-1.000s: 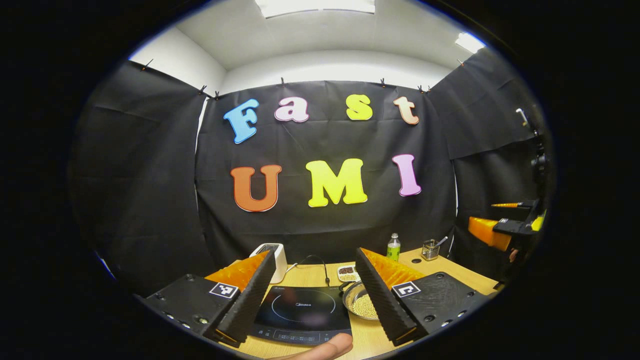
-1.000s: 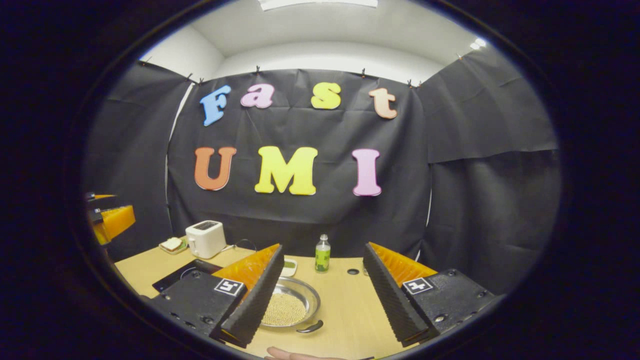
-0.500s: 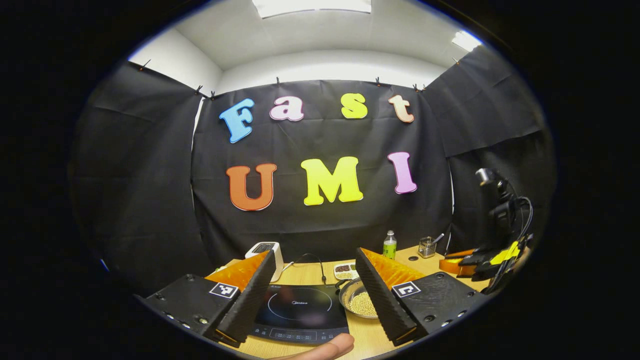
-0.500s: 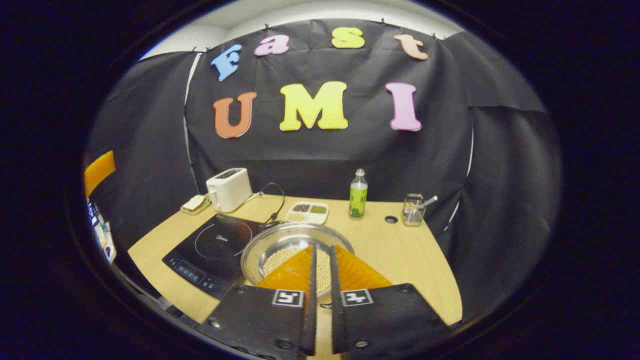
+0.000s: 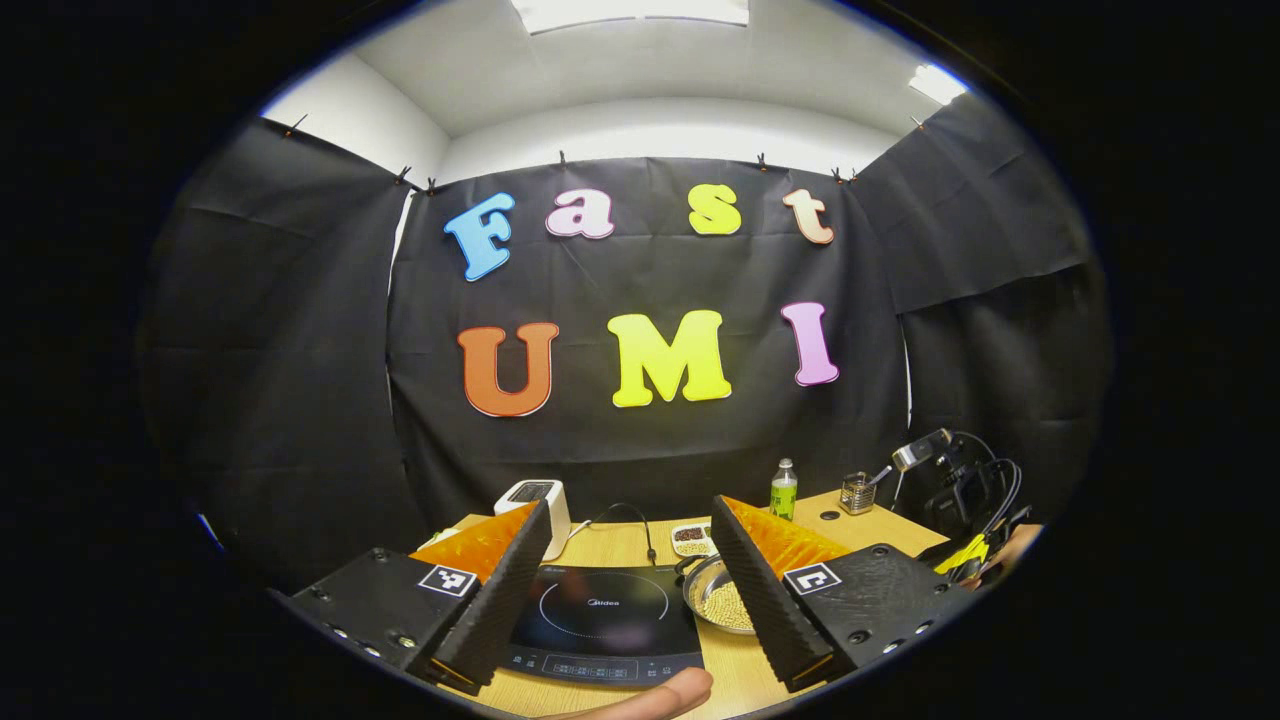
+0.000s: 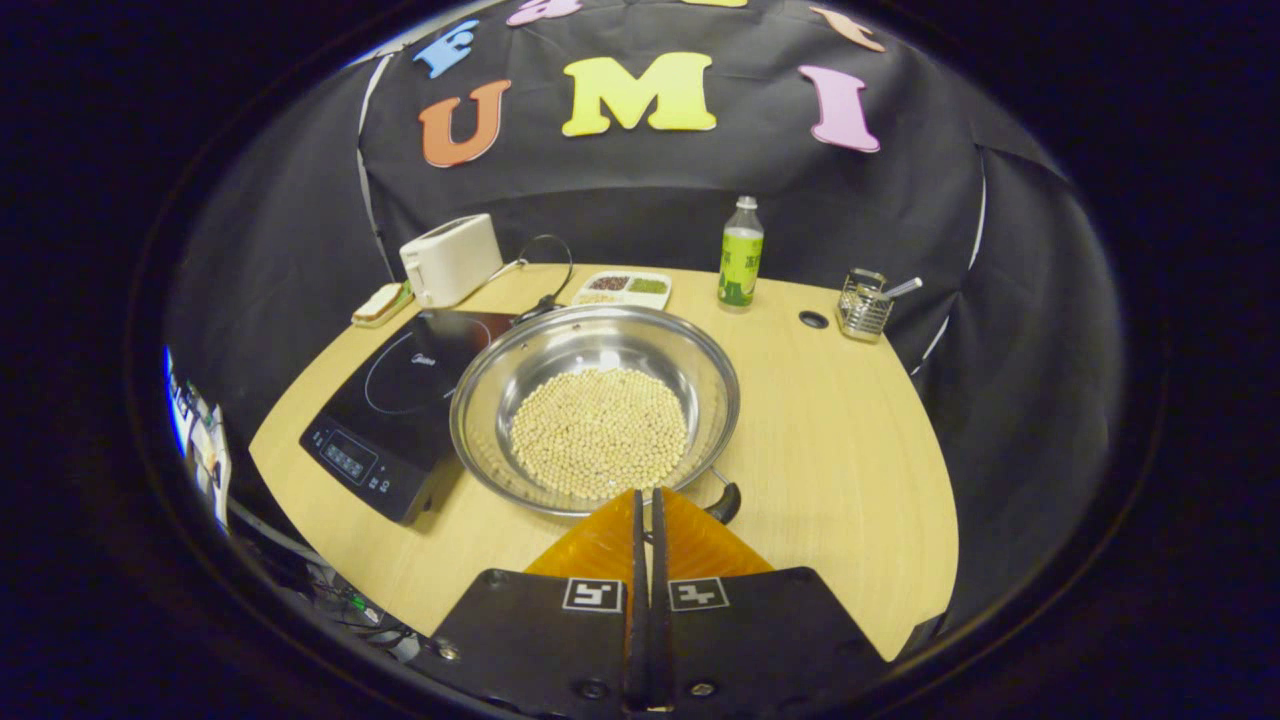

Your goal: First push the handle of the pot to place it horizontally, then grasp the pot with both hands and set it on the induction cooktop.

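Since a second ago, we saw the right hand-held gripper (image 6: 645, 500) drop toward the pot (image 6: 596, 405), its fingers pressed together just at the near rim beside the handle (image 6: 727, 500). That pot sat on the bench (image 6: 850, 450) touching the induction cooktop (image 6: 395, 405). Our left hand-held gripper (image 5: 630, 580) hovered spread.

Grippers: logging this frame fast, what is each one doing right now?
Left gripper: open, holding nothing, above the induction cooktop.
Right gripper: shut, nothing held, at the near rim of the pot.
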A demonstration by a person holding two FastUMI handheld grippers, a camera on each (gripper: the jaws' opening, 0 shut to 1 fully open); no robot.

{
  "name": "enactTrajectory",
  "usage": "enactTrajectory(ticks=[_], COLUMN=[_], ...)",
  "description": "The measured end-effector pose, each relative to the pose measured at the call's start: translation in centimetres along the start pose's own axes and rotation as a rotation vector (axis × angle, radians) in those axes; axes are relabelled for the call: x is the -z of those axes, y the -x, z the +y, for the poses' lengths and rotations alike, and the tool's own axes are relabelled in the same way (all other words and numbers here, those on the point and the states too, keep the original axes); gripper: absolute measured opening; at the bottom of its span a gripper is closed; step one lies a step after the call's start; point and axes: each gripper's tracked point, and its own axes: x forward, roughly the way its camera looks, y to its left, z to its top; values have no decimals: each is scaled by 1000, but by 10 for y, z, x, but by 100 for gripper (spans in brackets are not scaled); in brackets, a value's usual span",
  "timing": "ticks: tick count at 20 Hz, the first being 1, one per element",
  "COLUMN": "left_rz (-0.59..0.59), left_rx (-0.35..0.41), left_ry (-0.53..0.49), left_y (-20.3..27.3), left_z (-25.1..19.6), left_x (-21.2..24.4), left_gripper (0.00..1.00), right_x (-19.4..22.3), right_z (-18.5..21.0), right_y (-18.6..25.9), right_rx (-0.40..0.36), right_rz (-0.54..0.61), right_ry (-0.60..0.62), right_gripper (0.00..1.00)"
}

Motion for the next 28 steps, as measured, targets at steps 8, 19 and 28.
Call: enactTrajectory(ticks=[8, 19, 28], left_rz=[-3, -69, 0], left_rx=[11, -14, -23], left_ry=[-8, 37, 78], left_y=[1, -3, -31], left_z=[-5, 8, 10], left_x=[4, -8, 4], left_gripper=[96, 96, 95], right_x=[34, 43, 41], right_z=[21, 7, 3], right_y=[-23, -33, -46], right_rx=[-76, -109, -217], right_rz=[131, 143, 176], right_ry=[-16, -24, 2], right_gripper=[4, 4, 4])
